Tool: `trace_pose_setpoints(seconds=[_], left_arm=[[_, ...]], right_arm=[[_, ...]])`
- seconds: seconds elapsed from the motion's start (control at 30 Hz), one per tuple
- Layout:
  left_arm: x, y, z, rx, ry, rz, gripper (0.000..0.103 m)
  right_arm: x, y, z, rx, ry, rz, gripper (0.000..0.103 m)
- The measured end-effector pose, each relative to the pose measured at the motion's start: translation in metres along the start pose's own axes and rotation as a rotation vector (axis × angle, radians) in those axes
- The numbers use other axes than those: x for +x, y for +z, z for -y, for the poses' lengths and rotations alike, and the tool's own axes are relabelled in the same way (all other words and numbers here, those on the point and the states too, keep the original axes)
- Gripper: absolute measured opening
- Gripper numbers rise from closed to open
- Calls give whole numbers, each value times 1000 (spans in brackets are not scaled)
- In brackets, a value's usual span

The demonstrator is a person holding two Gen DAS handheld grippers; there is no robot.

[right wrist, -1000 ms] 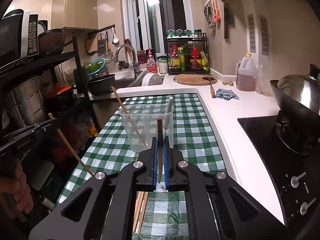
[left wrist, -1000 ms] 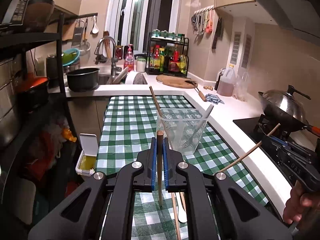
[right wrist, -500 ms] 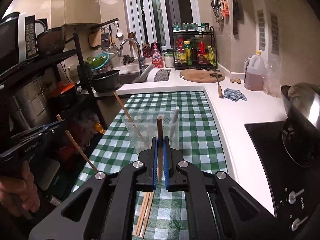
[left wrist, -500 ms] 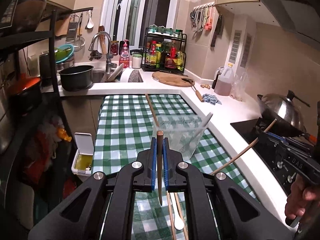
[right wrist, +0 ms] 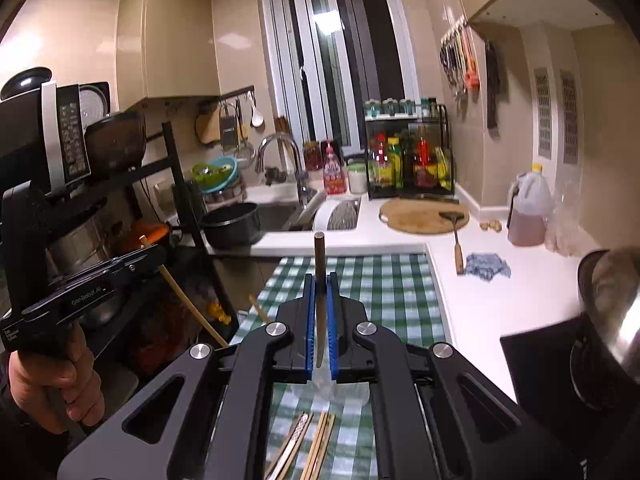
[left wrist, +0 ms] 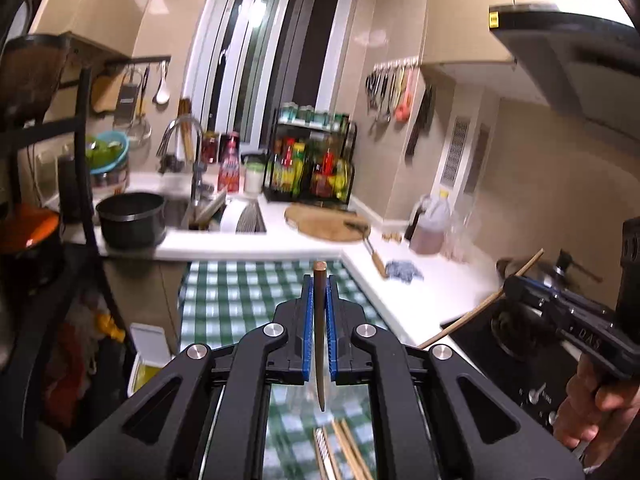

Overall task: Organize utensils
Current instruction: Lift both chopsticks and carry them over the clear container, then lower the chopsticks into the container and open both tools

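Left claw (left wrist: 319,280) clamped on a brown chopstick (left wrist: 319,336), stick upright between the blue pads (left wrist: 307,332). Right claw (right wrist: 319,280) clenched the same way on a second chopstick (right wrist: 319,304). Below both, over the green checked cloth (left wrist: 240,300), more chopsticks (right wrist: 320,448) lying loose beside a patterned handle, with part of a clear plastic cup (right wrist: 328,390) just visible under the right claw. Beyond the cloth: black pot (left wrist: 131,219), sink tap, bottle rack, round wooden board (left wrist: 326,222). Wok (right wrist: 612,304) close on the right. Both claws raised above the counter, tilted slightly downward, each gripped by a bare hand (right wrist: 52,380).
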State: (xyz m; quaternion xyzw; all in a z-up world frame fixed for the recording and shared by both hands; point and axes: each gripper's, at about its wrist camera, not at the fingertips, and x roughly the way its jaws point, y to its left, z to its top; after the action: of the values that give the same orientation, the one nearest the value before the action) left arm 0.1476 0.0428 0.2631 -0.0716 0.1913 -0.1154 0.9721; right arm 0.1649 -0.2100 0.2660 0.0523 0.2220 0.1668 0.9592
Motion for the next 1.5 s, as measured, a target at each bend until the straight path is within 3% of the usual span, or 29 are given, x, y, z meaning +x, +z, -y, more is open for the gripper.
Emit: trace_pose_setpoints(seconds=[0.13, 0.23, 0.57, 0.83, 1.17, 1.27, 1.5], left_arm=[[12, 18, 4, 14, 3, 42, 6], [34, 19, 4, 20, 17, 22, 6], [98, -37, -10, 15, 21, -143, 6], [115, -62, -13, 27, 30, -192, 6], [96, -66, -17, -3, 33, -174, 8], [78, -64, -16, -11, 34, -141, 18], [27, -73, -10, -24, 29, -74, 18]], right_arm=[[15, 14, 1, -20, -19, 22, 6], [33, 13, 1, -40, -34, 12, 6], [95, -36, 23, -3, -35, -121, 6], [122, -64, 33, 23, -28, -208, 6], [114, -74, 41, 56, -72, -247, 23], [103, -75, 41, 56, -77, -240, 24], [60, -80, 33, 38, -85, -173, 24]])
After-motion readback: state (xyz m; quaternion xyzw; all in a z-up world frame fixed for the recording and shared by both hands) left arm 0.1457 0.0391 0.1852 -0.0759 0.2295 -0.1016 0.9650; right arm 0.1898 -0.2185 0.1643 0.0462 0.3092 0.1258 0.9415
